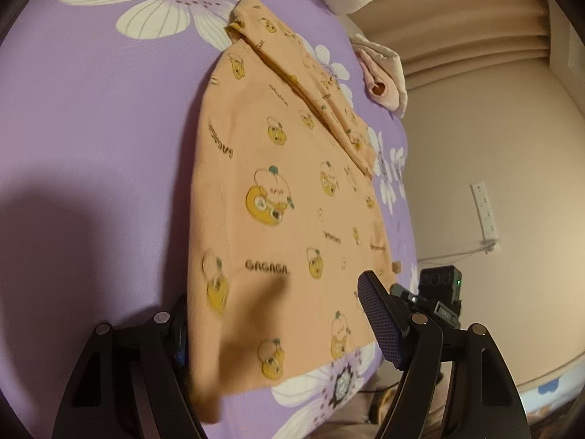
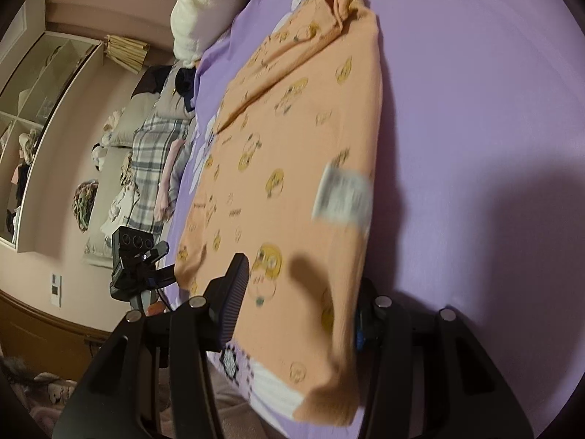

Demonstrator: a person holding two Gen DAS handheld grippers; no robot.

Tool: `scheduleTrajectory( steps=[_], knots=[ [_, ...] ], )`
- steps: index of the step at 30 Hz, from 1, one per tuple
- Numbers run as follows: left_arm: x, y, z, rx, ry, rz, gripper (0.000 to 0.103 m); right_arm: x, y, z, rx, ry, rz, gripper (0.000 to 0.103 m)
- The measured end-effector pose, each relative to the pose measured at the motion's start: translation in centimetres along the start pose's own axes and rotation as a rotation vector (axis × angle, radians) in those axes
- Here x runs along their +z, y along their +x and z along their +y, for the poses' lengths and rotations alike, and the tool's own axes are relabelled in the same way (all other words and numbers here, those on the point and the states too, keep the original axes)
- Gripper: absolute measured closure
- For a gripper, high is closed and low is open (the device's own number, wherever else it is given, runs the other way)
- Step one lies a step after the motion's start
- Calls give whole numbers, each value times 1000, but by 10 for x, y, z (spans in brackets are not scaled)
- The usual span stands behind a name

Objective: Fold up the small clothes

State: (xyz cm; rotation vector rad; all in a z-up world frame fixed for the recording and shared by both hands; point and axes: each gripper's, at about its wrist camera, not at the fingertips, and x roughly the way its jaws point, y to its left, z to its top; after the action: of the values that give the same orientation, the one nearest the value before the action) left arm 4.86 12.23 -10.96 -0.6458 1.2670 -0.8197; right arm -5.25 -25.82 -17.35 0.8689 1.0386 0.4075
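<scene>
A home bedroom. Shown by a bed under a purple flower-print sheet (image 1: 91, 109), a cream plush pillow (image 2: 212, 3) at its head, pleated curtains (image 1: 457, 25), a wall shelf unit (image 2: 40, 117) with clothes and figures, and a wall socket (image 1: 484, 208).

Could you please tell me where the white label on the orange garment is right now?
In the right wrist view, the white label sits near the right edge of the orange garment, which is spread on the purple bedsheet.
</scene>
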Motion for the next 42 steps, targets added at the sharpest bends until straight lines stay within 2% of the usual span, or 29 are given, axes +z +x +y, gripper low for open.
scheduleTrajectory(
  steps=[2,5,7,8,10,11,13,17,20,24,28,31,37,42],
  knots=[
    [0,2,0,19,-4,-3,28,-3,2,2,3,4,-7,55],
    [8,7,0,42,-28,0,41,0,8,2,11,19,-22,57],
    [12,10,4,60,-54,-2,59,3,13,3,2,15,-36,61],
    [12,10,6,63,-69,-2,63,4,15,4,-7,10,-40,67],
    [11,9,13,64,-99,-9,81,5,18,4,-29,3,-45,76],
    [10,8,18,60,-118,-11,85,6,18,3,-33,3,-46,80],
    [6,4,28,42,-167,-23,99,6,16,0,-31,9,-54,83],
    [2,-1,32,26,-195,-36,101,5,13,-2,-35,15,-70,94],
    [6,-5,21,18,-170,-51,102,5,10,4,-24,1,-81,95],
    [14,-15,4,-21,-120,-89,102,10,-1,20,36,-47,-127,96],
    [24,-18,-16,-4,-51,-114,102,17,-8,33,65,-89,-164,96],
    [29,-21,-32,-10,1,-132,102,24,-11,40,76,-109,-187,96],
    [25,-31,-61,-68,120,-177,102,28,-26,60,82,-190,-243,97],
    [23,-34,-73,-90,173,-193,103,25,-42,67,79,-241,-307,99]
  ],
)
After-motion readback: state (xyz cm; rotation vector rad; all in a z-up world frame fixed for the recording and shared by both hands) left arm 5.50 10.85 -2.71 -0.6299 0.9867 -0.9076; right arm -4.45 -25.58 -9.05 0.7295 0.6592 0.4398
